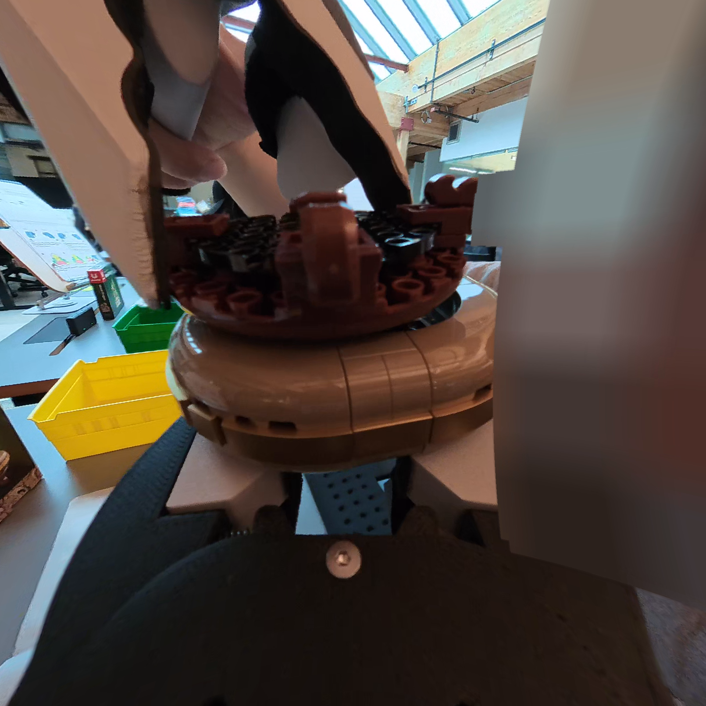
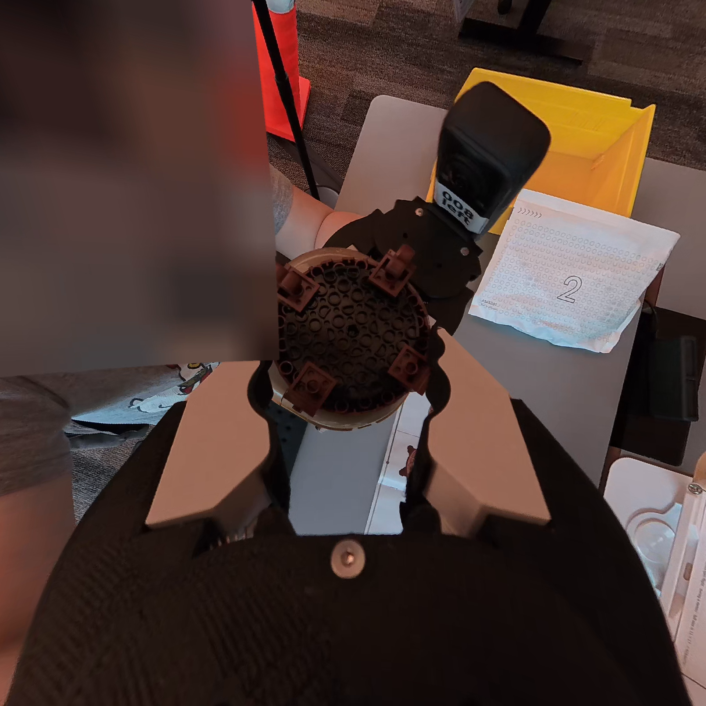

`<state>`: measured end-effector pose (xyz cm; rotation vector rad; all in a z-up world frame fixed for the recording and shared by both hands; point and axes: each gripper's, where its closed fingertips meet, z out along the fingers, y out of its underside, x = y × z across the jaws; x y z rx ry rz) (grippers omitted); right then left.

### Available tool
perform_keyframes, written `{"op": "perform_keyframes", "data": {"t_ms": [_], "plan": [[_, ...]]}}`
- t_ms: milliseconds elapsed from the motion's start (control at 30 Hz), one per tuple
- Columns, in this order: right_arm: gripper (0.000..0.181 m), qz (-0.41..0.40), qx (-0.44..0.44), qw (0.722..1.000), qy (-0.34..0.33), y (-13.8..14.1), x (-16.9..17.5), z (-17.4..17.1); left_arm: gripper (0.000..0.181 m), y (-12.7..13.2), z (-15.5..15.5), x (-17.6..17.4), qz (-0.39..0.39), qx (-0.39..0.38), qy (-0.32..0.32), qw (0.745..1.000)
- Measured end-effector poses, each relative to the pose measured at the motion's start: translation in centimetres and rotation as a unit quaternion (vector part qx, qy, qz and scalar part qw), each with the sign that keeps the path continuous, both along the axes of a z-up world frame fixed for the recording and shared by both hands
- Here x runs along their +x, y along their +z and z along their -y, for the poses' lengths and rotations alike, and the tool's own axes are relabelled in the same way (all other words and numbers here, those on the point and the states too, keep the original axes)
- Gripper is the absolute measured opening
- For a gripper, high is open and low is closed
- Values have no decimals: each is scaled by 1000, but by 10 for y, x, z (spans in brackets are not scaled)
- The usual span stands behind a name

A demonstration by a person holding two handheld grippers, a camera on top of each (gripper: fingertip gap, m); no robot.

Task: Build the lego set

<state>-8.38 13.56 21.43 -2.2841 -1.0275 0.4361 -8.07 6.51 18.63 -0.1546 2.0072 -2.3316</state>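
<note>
Left wrist view: left tongs [image 1: 344, 454] clenched on the round lego model [image 1: 332, 366], gripping its tan rim, brown studded plate on top. Right tongs [image 1: 214, 214] reaching down onto the plate's edge. Yellow bin [image 1: 103, 405] and green bin [image 1: 147, 328] on the desk [image 1: 23, 344] behind.

Right wrist view: right tongs [image 2: 349, 363] spread, straddling the lego model [image 2: 349, 336] held above the desk [image 2: 535, 366]. White paper bag [image 2: 573, 279] lying beside a yellow bin [image 2: 596, 153].
</note>
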Motion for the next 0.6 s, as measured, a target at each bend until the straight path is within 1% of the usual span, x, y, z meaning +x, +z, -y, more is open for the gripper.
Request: {"op": "perform_keyframes", "data": {"t_ms": [67, 167, 333, 367, 433, 533, 600], "plan": [[82, -3, -1, 1000, -4, 2, -1, 0, 118, 2, -1, -2, -5, -8, -9, 1000], [82, 2, -5, 1000, -8, 1, 1, 0, 125, 1, -2, 0, -1, -2, 2, 1000], [82, 10, -2, 1000, -3, 1, 0, 0, 122, 1, -2, 0, 1, -1, 2, 1000], [82, 11, -1, 1000, 1, 1, -1, 1, 125, 0, -1, -1, 3, 2, 2, 1000], [82, 17, 7, 1000, 13, 0, -3, 1, 123, -1, -1, -2, 10, 9, 3, 1000], [82, 24, 10, 999, 23, -1, -4, 3, 128, -2, 1, -2, 12, 13, 4, 1000], [82, 22, 8, 999, 22, -1, -3, 3, 126, -2, 2, -3, 8, 11, -1, 1000]]}}
